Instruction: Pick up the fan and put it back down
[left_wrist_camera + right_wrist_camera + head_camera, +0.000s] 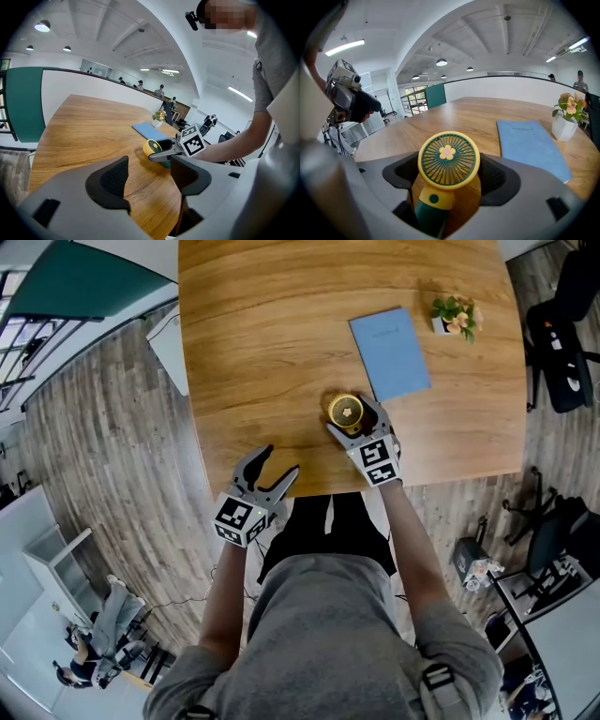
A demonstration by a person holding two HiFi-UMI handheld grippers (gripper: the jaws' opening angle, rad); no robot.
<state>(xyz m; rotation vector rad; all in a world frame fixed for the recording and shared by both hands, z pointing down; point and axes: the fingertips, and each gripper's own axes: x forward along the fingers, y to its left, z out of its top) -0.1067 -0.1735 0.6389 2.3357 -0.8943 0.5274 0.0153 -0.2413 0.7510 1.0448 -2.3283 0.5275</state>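
Right gripper (351, 418): fingers closed on the round head of the fan (345, 411), one on each side, handle running back beneath the gripper. The fan is over the near part of the worktop (253, 334); contact with it cannot be told. Left gripper (281, 461), at 8 o'clock of the fan: fingers apart, nothing between them. Blue notebook (389, 352) at 1 o'clock.

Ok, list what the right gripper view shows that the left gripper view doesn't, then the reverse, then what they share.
Only the right gripper view: the fan face-on, its yellow-and-green grille with a flower centre, gripped between the jaws of the right gripper, with the handle running down between them.

Only the left gripper view: the left gripper, jaws apart with nothing between them, the marker cube on the right gripper, and the person's forearm behind it.

Both: the fan, the wooden table, the blue notebook and the potted flowers.
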